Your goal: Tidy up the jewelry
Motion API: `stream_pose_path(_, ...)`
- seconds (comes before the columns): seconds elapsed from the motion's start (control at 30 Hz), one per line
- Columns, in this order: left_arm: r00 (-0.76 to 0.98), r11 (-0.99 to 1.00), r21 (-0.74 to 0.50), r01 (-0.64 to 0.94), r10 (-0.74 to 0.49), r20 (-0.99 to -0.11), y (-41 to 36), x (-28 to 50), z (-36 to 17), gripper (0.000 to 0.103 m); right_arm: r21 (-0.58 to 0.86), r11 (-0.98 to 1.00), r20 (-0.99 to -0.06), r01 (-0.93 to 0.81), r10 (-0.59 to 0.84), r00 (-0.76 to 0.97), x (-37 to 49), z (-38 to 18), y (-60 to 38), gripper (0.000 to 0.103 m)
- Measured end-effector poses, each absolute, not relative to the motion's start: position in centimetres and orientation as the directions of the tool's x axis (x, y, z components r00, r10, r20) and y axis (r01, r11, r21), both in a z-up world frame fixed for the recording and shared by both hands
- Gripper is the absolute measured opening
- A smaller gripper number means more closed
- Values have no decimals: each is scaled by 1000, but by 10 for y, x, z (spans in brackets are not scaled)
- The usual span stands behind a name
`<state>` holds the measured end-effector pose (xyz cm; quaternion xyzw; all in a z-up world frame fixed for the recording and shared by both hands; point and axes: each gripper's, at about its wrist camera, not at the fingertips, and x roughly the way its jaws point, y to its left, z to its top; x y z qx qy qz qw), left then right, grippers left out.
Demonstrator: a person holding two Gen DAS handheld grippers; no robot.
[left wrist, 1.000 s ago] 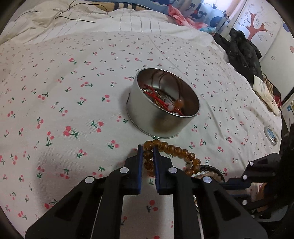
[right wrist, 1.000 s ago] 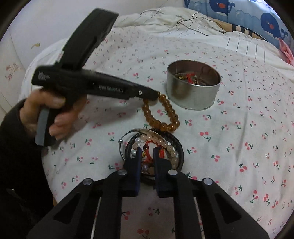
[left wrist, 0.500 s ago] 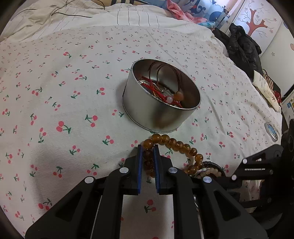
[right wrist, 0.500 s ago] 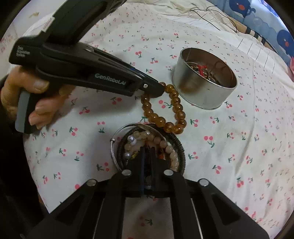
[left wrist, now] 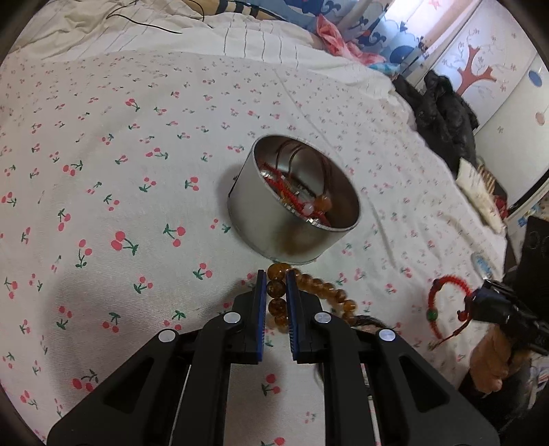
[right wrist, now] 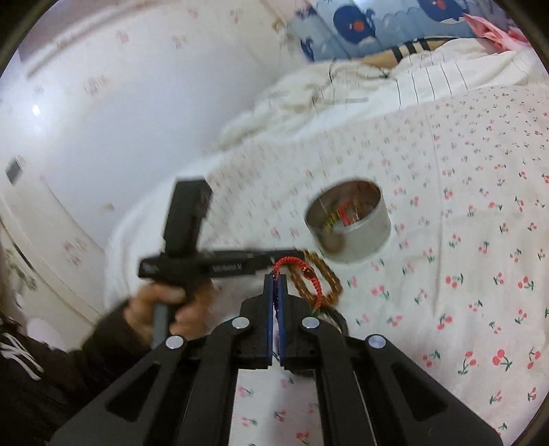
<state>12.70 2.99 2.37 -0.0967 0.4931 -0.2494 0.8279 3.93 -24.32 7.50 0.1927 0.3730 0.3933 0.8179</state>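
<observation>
Left wrist view: my left tool [left wrist: 275,291] is clamped on the amber bead bracelet [left wrist: 308,295], pads narrow with one column of beads between them. The loop trails from the fingertips toward lower right, long axis running along that diagonal, lying low over the bedspread [left wrist: 103,171]; I can't tell if it touches. The round metal tin [left wrist: 291,219] stands upright just beyond the fingertips, open top, with red cord and a few beads inside. At the right edge my right tool [left wrist: 480,302] holds the red cord bracelet [left wrist: 446,308] off the bed; its loop hangs out to the left of the fingertips. Surface is a bed with a white cherry-print cover, a plain striped quilt [left wrist: 240,37] behind it, and a black cable [left wrist: 154,25] on that. Dark clothing [left wrist: 442,109] is piled at the far right, and the wardrobe door [left wrist: 480,68] carries a red tree decal.

Right wrist view (motion-blurred): my right tool [right wrist: 275,284] is nearly shut, pinching the red cord bracelet [right wrist: 302,274]. The loop stands up and forward from the tips, long axis pointing toward the tin [right wrist: 350,223]. The amber bead bracelet [right wrist: 319,278] sits just behind it, stretched between my left tool [right wrist: 298,255] and the bed, long axis up-left to down-right. The left tool comes in from the left, handle in my left hand [right wrist: 171,308]. White wall [right wrist: 137,103] on the left, whale-print pillow [right wrist: 360,24] at top.
</observation>
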Motion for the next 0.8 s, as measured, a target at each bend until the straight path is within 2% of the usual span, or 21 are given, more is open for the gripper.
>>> stream_pose_path(0.43,422,841,-404,361,-534,-733,30,120,42,10,626,636,-473,-451,770,429,50,63,-232,3)
stream_pose_path(0.8,579,903,-139,407,-373,-725,8,99,79,10,658,617,-440,-430,780,445,65,60,-230,3)
